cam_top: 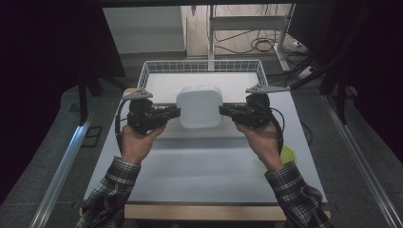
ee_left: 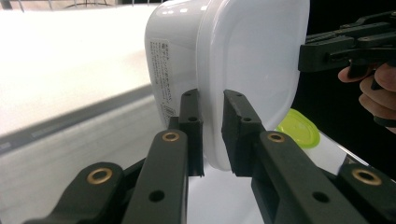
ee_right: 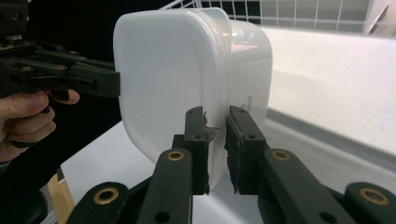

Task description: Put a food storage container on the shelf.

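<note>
A white plastic container (cam_top: 199,106) with a translucent lid hangs above the white table (cam_top: 199,161), held from both sides. My left gripper (cam_top: 175,113) is shut on its left rim, and my right gripper (cam_top: 224,111) is shut on its right rim. In the left gripper view the jaws (ee_left: 213,133) pinch the lid edge of the container (ee_left: 233,56), whose side carries a printed label. The right gripper view has the jaws (ee_right: 216,144) clamped on the container (ee_right: 187,79) rim, with the other gripper's fingers (ee_right: 70,79) gripping the far side.
A white wire basket (cam_top: 154,71) stands at the back of the table, just behind the container. A lime-green round lid (cam_top: 287,154) lies on the table under the right forearm, also visible as the green lid (ee_left: 299,128). Dark floor and metal rails flank the table.
</note>
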`<state>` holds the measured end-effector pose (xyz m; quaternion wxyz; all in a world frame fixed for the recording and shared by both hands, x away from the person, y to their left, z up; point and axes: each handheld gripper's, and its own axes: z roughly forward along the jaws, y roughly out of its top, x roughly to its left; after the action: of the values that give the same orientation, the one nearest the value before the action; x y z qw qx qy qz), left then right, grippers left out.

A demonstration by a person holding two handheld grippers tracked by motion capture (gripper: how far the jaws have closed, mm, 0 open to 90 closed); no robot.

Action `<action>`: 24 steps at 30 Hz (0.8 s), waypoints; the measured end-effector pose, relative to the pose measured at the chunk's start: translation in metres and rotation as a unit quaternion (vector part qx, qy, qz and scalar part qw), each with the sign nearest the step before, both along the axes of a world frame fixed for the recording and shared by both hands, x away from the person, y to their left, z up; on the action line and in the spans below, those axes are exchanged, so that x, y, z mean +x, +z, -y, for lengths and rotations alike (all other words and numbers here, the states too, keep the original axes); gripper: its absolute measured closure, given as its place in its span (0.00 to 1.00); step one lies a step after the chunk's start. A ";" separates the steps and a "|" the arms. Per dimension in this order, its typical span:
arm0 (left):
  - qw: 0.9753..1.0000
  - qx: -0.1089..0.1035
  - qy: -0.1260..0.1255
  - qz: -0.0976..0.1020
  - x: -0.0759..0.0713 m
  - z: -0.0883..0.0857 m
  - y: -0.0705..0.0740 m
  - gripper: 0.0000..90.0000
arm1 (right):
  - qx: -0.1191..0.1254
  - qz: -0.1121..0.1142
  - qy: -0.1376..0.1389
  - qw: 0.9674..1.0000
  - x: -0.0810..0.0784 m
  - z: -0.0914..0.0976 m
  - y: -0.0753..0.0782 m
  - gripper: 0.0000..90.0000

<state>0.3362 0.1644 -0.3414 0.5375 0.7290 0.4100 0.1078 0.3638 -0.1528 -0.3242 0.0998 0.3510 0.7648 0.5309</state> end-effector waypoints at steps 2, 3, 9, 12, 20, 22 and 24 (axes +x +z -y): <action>1.000 -0.002 0.001 0.000 0.004 -0.001 0.004 0.88 | 0.002 0.001 -0.001 1.000 0.003 -0.001 0.003 0.88; 1.000 -0.002 0.000 0.000 0.006 -0.001 0.005 0.88 | 0.004 0.001 -0.002 1.000 0.005 -0.001 0.005 0.88; 1.000 -0.002 0.003 0.003 0.017 -0.002 0.016 0.88 | 0.014 0.002 -0.005 1.000 0.016 -0.002 0.013 0.88; 1.000 -0.003 0.005 0.005 0.023 -0.003 0.020 0.88 | 0.018 0.002 -0.006 1.000 0.022 -0.002 0.016 0.88; 1.000 -0.010 0.007 0.006 0.039 -0.003 0.027 0.88 | 0.029 -0.002 -0.014 0.999 0.037 -0.002 0.022 0.88; 1.000 -0.011 0.009 0.006 0.045 -0.002 0.030 0.88 | 0.032 -0.005 -0.017 0.999 0.042 -0.002 0.023 0.88; 1.000 -0.013 0.011 0.006 0.050 -0.002 0.032 0.88 | 0.036 -0.008 -0.019 0.999 0.046 -0.002 0.024 0.88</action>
<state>0.3858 0.1663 -0.3095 0.5484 0.7167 0.4158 0.1127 0.4100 -0.1509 -0.3007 0.0911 0.3733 0.7389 0.5535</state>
